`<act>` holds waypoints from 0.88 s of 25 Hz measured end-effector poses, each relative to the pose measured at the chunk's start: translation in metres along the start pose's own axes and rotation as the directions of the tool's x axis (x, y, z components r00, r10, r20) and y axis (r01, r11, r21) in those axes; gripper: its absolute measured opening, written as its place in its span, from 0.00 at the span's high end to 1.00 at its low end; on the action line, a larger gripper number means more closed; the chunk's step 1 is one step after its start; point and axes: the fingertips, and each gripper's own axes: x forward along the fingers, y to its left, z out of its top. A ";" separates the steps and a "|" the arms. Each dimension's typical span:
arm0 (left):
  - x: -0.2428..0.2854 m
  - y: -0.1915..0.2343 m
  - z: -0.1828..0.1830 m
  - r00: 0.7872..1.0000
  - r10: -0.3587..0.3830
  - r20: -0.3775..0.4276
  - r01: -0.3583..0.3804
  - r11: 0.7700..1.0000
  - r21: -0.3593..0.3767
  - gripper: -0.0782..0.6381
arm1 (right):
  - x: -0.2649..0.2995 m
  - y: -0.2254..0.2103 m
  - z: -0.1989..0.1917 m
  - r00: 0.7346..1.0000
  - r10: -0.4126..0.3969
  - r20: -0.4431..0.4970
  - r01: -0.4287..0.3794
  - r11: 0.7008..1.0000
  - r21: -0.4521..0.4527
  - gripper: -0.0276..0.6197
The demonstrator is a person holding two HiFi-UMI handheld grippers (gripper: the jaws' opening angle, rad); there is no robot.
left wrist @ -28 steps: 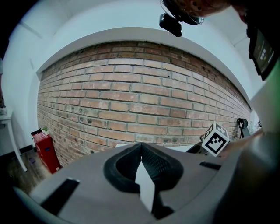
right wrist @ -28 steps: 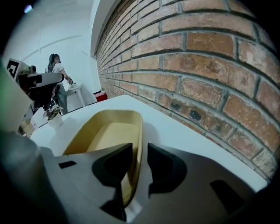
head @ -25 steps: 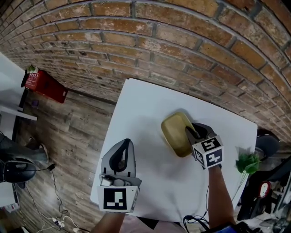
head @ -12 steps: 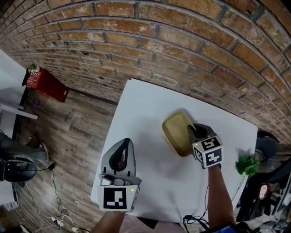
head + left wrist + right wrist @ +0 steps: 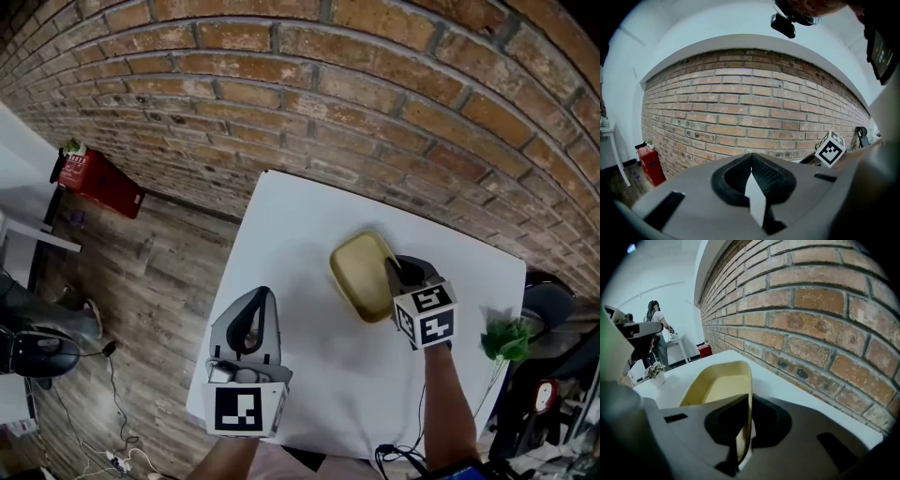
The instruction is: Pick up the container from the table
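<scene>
A pale yellow, oblong container (image 5: 359,272) sits on the white table (image 5: 295,211), towards its far right. My right gripper (image 5: 397,273) reaches down over the container's right wall. Its jaws have just been closing and now pinch that thin wall. In the right gripper view the container (image 5: 717,383) opens out ahead, its wall clamped upright between the right gripper's (image 5: 745,430) dark pads. My left gripper (image 5: 258,293) hovers over the table's front left, shut and holding nothing. In the left gripper view the left gripper (image 5: 751,156) points towards the brick wall.
A brick wall (image 5: 375,103) runs close behind the table. A green plant (image 5: 509,338) stands off the table's right edge. A red box (image 5: 94,178) and cables lie on the wooden floor at left. A person (image 5: 656,329) stands far off by another white table.
The right gripper's jaws have closed onto the container's right wall. The left gripper has stayed where it was.
</scene>
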 end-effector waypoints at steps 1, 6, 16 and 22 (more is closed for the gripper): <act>-0.001 -0.001 0.002 1.000 0.000 0.005 0.000 1.000 0.002 0.88 | -0.002 0.000 0.002 1.000 -0.002 0.008 0.002 1.000 0.001 0.95; -0.006 -0.011 0.011 1.000 -0.003 0.020 0.003 1.000 0.008 0.88 | -0.018 -0.002 0.011 0.999 -0.020 0.044 0.019 1.000 0.009 0.95; -0.022 -0.028 0.033 0.998 -0.004 0.065 0.002 1.000 0.030 0.88 | -0.059 -0.007 0.024 0.992 -0.059 0.116 0.056 0.998 0.027 0.95; -0.034 -0.038 0.047 0.995 -0.001 0.100 -0.004 0.999 0.046 0.88 | -0.087 -0.009 0.029 0.984 -0.077 0.160 0.072 0.997 0.037 0.95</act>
